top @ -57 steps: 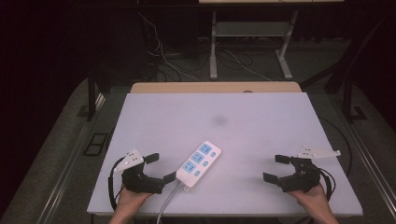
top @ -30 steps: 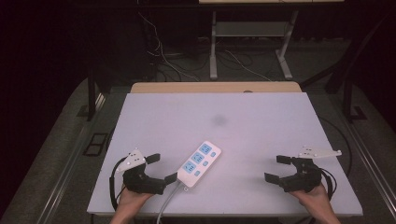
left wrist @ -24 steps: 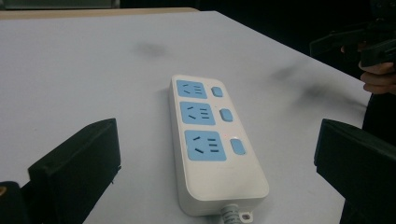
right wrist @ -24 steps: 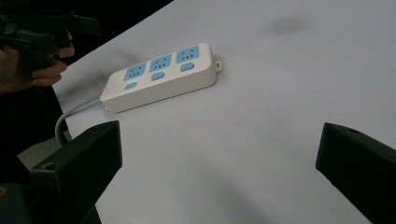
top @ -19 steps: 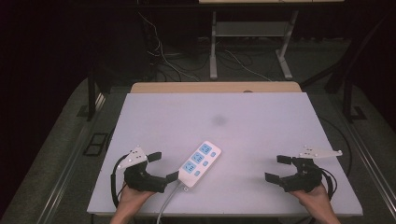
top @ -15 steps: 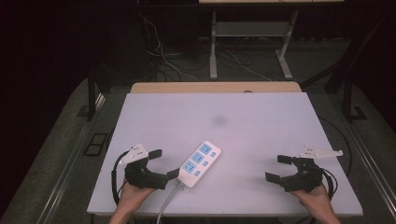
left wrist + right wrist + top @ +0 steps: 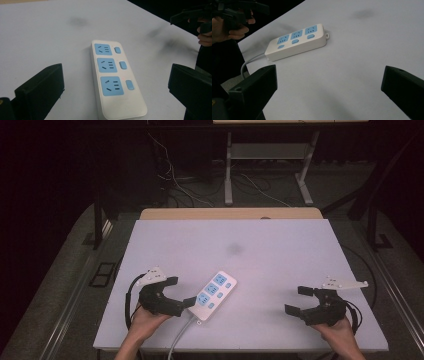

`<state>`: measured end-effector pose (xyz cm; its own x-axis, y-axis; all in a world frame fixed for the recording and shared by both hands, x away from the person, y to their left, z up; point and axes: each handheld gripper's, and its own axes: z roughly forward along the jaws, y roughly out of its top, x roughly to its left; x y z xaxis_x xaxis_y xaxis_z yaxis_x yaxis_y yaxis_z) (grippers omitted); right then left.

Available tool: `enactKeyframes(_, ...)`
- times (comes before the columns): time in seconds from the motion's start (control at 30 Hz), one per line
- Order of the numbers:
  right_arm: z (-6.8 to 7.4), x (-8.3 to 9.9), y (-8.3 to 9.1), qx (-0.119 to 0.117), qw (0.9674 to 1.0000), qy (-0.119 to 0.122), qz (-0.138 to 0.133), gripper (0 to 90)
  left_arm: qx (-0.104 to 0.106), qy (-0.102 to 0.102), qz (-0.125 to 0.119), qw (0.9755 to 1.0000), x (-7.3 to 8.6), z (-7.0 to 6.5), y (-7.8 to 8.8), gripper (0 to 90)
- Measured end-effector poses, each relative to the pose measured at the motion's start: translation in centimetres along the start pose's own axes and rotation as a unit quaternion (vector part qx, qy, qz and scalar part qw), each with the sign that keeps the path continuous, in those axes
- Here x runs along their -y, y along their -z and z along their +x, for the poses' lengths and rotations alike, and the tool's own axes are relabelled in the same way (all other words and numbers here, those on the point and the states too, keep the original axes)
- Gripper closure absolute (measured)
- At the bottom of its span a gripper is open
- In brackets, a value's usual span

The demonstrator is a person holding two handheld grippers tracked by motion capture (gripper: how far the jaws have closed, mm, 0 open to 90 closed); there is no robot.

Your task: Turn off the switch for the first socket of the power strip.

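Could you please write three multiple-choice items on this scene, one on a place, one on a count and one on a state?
1. Where does the power strip lie on the table?
A. at the far right corner
B. near the left gripper
C. under the right gripper

2. How many blue sockets does the strip have?
A. two
B. three
C. five

3. How do the left gripper's jaws stand?
A. open, holding nothing
B. shut on the strip
C. shut on the cord

Answers:
1 B: the high view shows the strip just beside that gripper.
2 B: the left gripper view shows three blue panels.
3 A: both jaws stand wide apart, clear of the strip.
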<state>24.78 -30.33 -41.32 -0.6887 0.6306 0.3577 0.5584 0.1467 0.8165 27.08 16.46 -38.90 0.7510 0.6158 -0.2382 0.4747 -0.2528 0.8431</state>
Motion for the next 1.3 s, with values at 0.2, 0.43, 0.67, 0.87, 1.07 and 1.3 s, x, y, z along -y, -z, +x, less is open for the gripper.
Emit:
enactKeyframes(0.2,0.0,0.0,0.0,0.0,1.0,0.0,0.0,0.2,0.003,-0.009,0.014,0.9999,-0.8,0.1,-0.5,0.0)
enactKeyframes(0.43,0.0,0.0,0.0,0.0,1.0,0.0,0.001,0.3,0.01,-0.022,0.035,0.9991,-1.7,-0.2,-1.3,0.0)
enactKeyframes(0.67,0.0,0.0,0.0,-0.004,1.0,-0.003,0.0,0.3,0.017,-0.035,0.054,0.9978,-2.2,-0.7,-2.1,0.0)
enactKeyframes(0.87,0.0,0.0,0.0,-0.003,1.0,-0.003,0.0,0.3,0.024,-0.045,0.072,0.9961,-2.4,-0.9,-2.8,0.0)
enactKeyframes(1.07,0.0,0.0,-0.1,-0.004,1.0,-0.004,0.001,0.3,0.03,-0.053,0.085,0.9945,-2.5,-1.2,-3.3,0.0)
enactKeyframes(1.3,0.0,0.1,-0.1,-0.007,1.0,-0.006,0.002,0.2,0.037,-0.061,0.103,0.9921,-2.5,-1.5,-3.9,0.4)
